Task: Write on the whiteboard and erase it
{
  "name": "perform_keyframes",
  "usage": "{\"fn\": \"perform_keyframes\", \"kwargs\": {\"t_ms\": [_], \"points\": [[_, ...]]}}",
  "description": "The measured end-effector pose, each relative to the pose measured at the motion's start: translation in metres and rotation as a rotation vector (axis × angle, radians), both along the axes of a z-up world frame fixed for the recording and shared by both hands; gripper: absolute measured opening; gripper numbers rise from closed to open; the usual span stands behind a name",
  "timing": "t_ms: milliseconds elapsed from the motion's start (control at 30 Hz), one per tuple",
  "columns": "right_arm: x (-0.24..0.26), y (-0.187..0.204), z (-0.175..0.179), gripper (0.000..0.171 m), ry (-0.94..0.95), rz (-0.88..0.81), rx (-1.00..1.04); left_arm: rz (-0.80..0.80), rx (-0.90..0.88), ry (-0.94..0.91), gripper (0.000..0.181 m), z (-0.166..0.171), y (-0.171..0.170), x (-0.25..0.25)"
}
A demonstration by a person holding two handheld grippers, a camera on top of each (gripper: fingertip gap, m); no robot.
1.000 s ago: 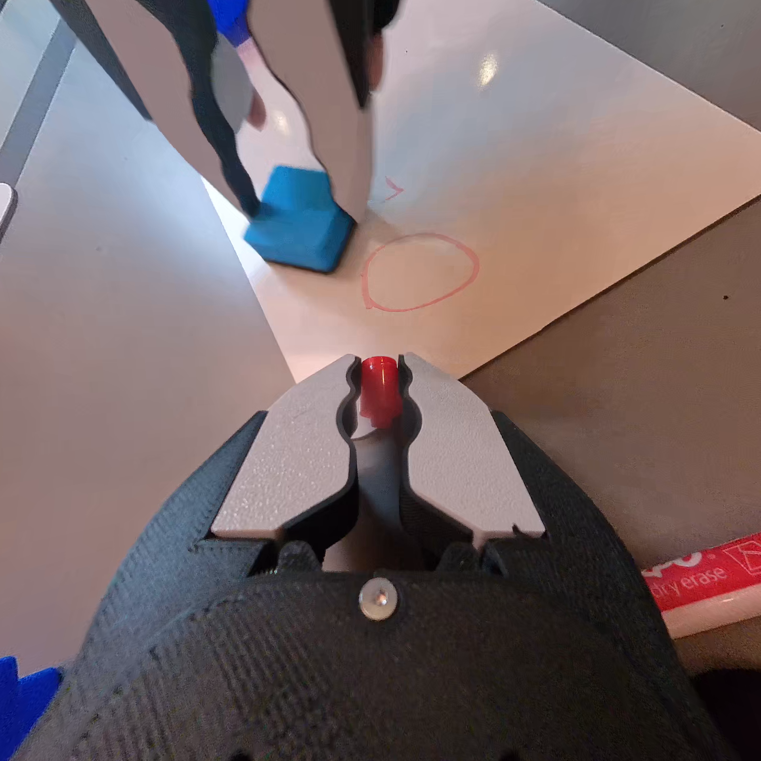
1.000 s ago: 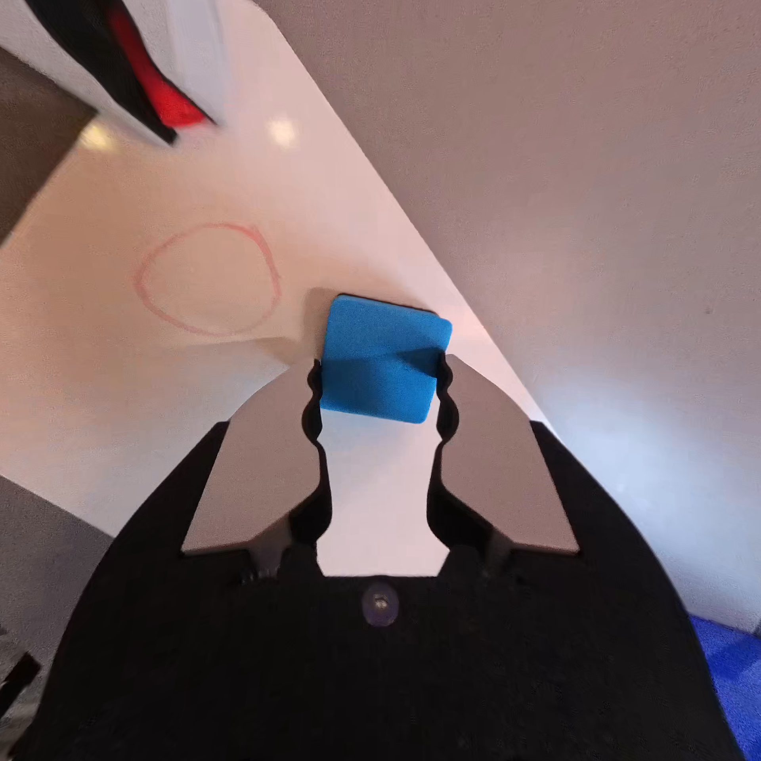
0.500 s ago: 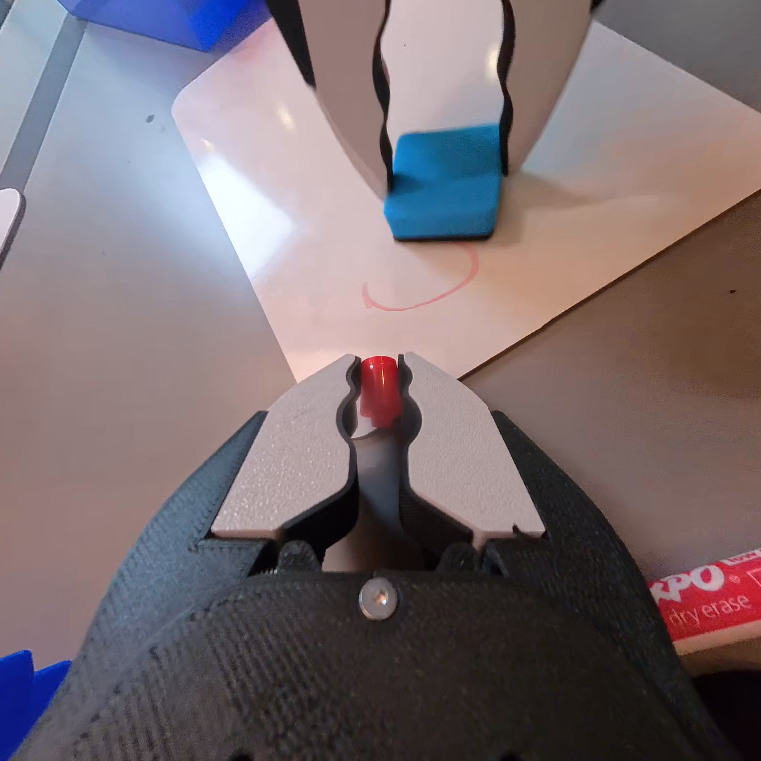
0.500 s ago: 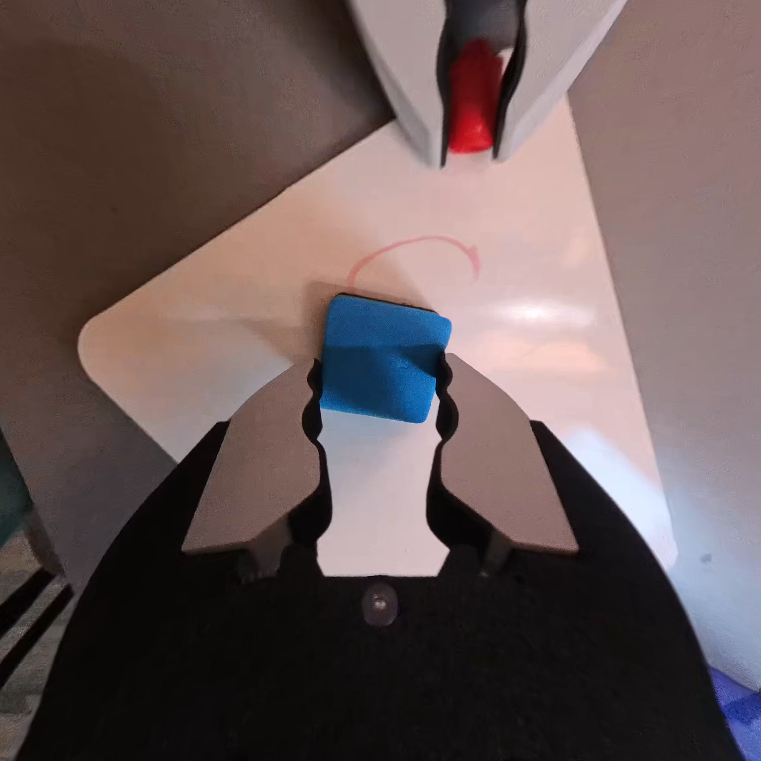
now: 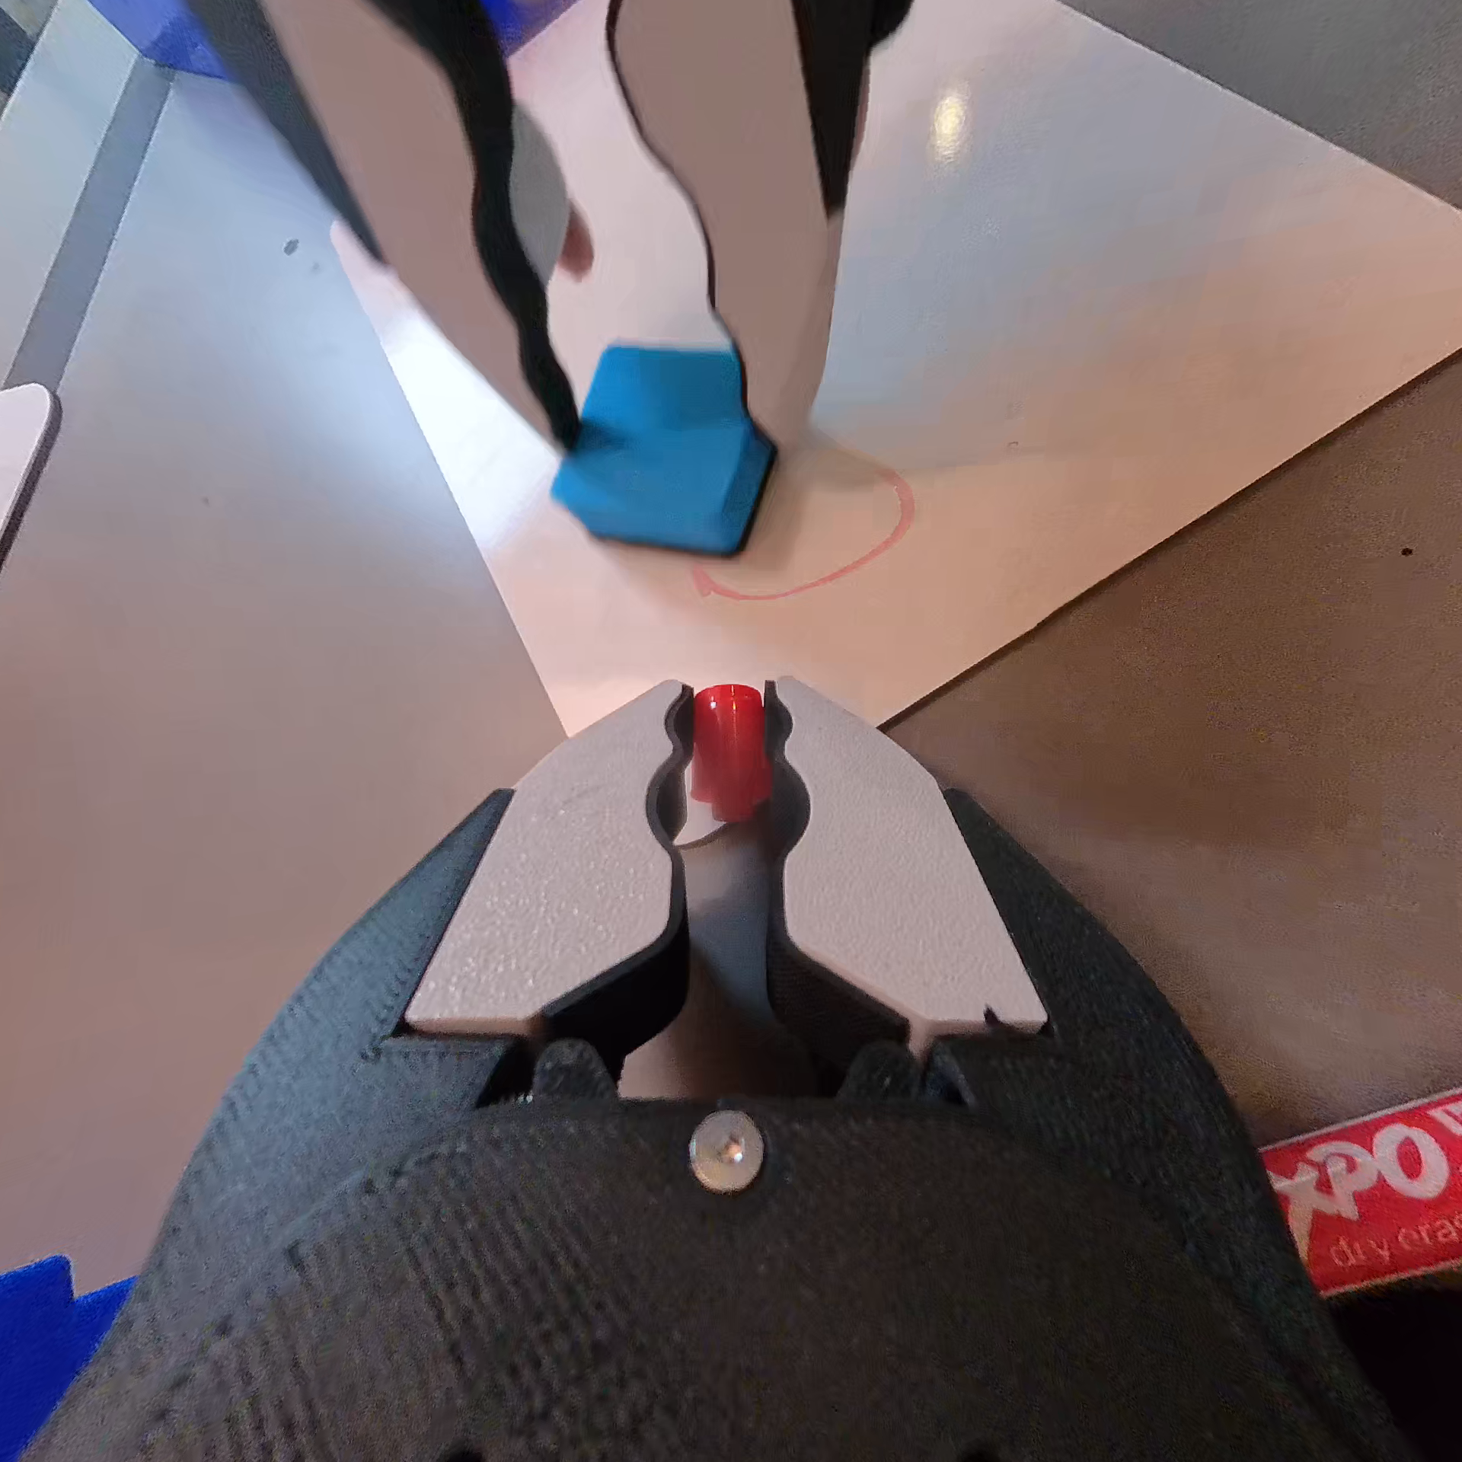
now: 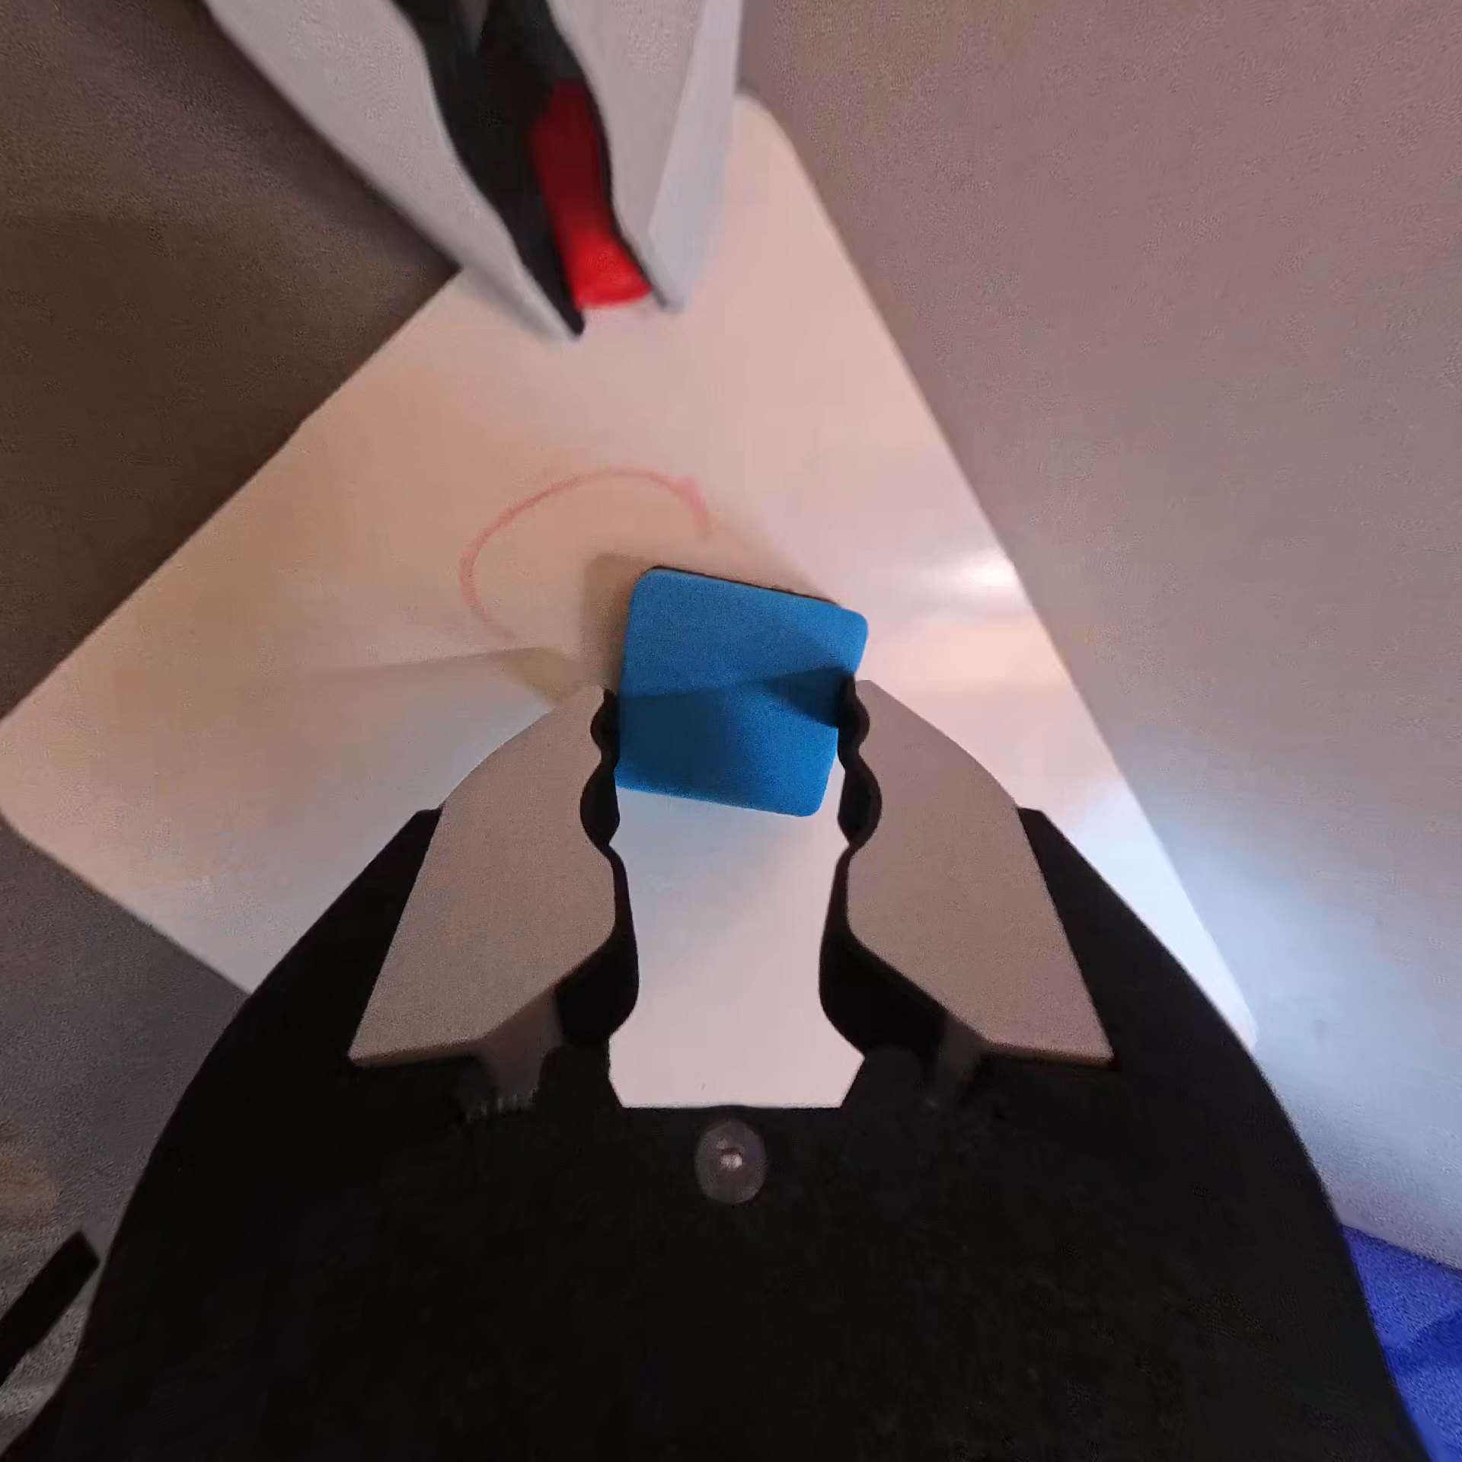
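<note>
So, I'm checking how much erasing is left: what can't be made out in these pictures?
- Left wrist view: the blue eraser covers part of the red circle, so what survives beneath is unknown.
- Left wrist view: the red marker tip is hidden between the fingers.
- Right wrist view: the eraser's contact face is hidden.
- Left wrist view: right gripper is motion-blurred.

The white whiteboard (image 5: 1068, 332) is lying flat on the tabletop, bearing a partial red circle (image 5: 854, 554). The square blue eraser (image 6: 732, 688) is pressing on the board, covering part of that circle. The red marker (image 5: 728, 751) is pointing toward the board's near corner.
</note>
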State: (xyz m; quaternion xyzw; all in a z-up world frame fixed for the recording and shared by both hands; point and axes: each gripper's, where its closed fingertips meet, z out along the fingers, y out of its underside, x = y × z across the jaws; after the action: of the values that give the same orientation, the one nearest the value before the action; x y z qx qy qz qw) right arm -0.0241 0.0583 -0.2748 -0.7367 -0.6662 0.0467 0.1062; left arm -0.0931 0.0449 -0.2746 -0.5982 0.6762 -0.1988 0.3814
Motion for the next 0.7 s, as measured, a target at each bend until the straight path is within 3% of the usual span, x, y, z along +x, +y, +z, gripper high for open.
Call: {"fn": "perform_keyframes", "kwargs": {"t_ms": [100, 200, 333, 433, 533, 700], "points": [[-0.036, -0.024, 0.000, 0.054, 0.042, 0.131, -0.005, 0.001, 0.001, 0.001, 0.017, 0.000, 0.001, -0.001], [-0.017, -0.049, 0.000, 0.054, -0.018, 0.219, -0.024, 0.006, -0.004, -0.001, 0.017, 0.000, 0.002, -0.003], [-0.016, -0.003, 0.000, 0.054, -0.003, 0.085, -0.001, 0.004, -0.006, -0.004, 0.017, 0.000, 0.001, -0.002], [-0.042, -0.022, 0.000, 0.054, 0.031, 0.177, -0.008, 0.004, -0.003, -0.003, 0.017, 0.000, 0.001, -0.002], [-0.025, -0.048, 0.000, 0.054, -0.013, 0.258, -0.026, 0.004, -0.010, -0.005, 0.017, 0.000, 0.001, -0.003], [-0.035, 0.000, 0.000, 0.054, 0.022, 0.124, 0.002, 0.006, -0.007, -0.004, 0.017, 0.000, 0.001, -0.003]]}}
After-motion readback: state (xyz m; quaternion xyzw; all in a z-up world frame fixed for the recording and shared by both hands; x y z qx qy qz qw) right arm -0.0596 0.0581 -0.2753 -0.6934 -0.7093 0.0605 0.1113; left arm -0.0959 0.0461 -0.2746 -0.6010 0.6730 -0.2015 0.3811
